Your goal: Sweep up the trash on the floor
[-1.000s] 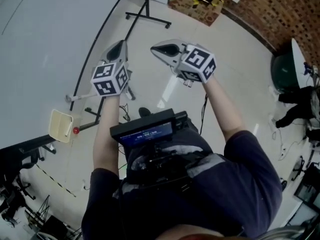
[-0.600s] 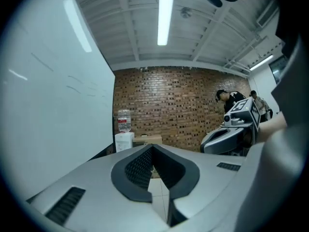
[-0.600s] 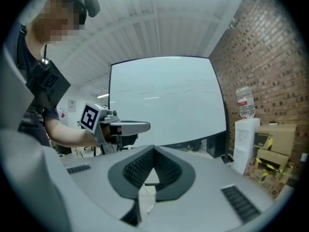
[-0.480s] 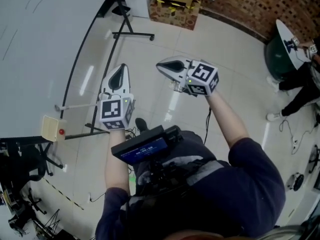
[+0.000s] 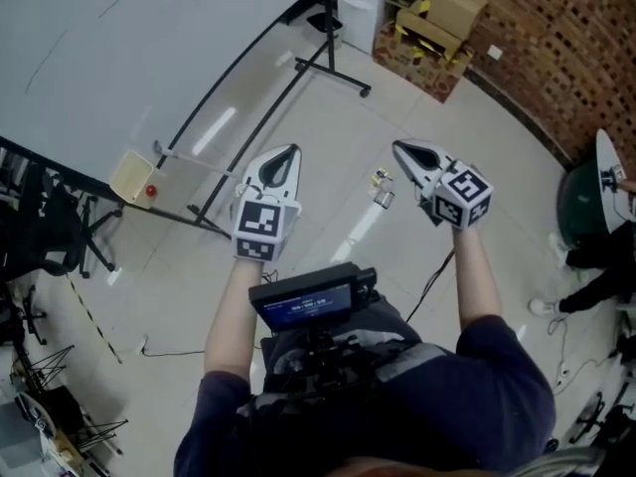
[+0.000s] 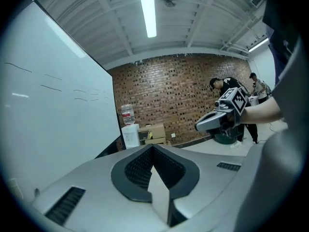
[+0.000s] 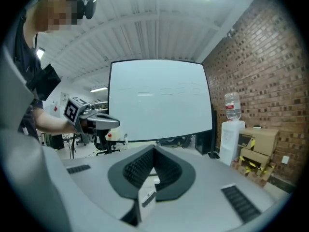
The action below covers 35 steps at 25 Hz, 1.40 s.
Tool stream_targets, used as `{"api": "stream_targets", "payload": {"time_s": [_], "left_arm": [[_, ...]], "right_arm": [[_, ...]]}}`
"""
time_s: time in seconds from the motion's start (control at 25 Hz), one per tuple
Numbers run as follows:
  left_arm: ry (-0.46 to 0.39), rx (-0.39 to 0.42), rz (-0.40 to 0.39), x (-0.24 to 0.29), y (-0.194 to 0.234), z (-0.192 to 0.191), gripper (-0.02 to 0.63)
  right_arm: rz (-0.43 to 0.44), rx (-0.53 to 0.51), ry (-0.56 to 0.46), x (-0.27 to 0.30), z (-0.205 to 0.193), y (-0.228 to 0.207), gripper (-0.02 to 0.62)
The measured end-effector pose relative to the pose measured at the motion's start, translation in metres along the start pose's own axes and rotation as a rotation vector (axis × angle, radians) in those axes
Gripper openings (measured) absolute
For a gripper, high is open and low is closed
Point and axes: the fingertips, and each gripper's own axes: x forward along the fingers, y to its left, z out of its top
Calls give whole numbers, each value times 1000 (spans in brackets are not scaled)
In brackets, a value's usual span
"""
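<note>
Now both arms reach straight out ahead of the person, bare forearms roughly parallel and held apart, dark short sleeves at the shoulders. The left tongs [image 5: 288,155] point forward and a little toward the right, with their marker cube [image 5: 260,232] turned face-up above the wrist. The right tongs [image 5: 407,153] angle forward and toward the left, so the two noses lean slightly toward each other without meeting; their own cube [image 5: 465,197] sits tilted at the back of the hand. Both are carried in the air above the floor [image 5: 467,117], aimed close to level with a slight dip.

In the left gripper view the two ribbed pads are pressed together at the centre line with nothing caught between them. The right gripper view shows the same: pads closed on each other, holding nothing.

The trash [image 5: 382,187] shows as two small pieces lying on the pale glossy floor, in the gap between the two noses and much nearer the right one, just to its left in the head view. Neither pair of tongs touches it.

Ahead on the left stands a large whiteboard [image 5: 119,38] on a black frame; cardboard boxes [image 5: 437,18] sit against the brick wall [image 5: 556,38] beyond. A small screen [image 5: 313,304] rides on the person's chest.
</note>
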Motion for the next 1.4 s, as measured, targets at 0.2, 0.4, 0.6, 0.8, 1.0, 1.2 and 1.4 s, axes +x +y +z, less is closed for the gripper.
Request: {"api": "stream_targets", "payload": {"time_s": [0.2,0.4,0.6,0.8,1.0,1.2,1.4], "left_arm": [[29,12,-24,-34,7,-16,0],[25,42,-60,-95,12,-32,0],[28,60,-103,-157,2,-53,0],[20,100,-215,-175,-38,-68,0],[-33,153,-381,-160,-127,-36,0],[-86,219,-493,-152,-218,9,0],[-71,253,-616,-143,-329,35,0]], "right_arm": [[53,-7,-29,8,27,55,10],[110,-25,-83,10,49,146,11],[70,-74,-128,1,53,226,11],[-31,-82,-110,-24,42,273,11],[-189,-85,-122,-97,40,277,11],[-321,-48,-176,-196,28,262,11],[-462,3,-199,-308,-3,250,11]]}}
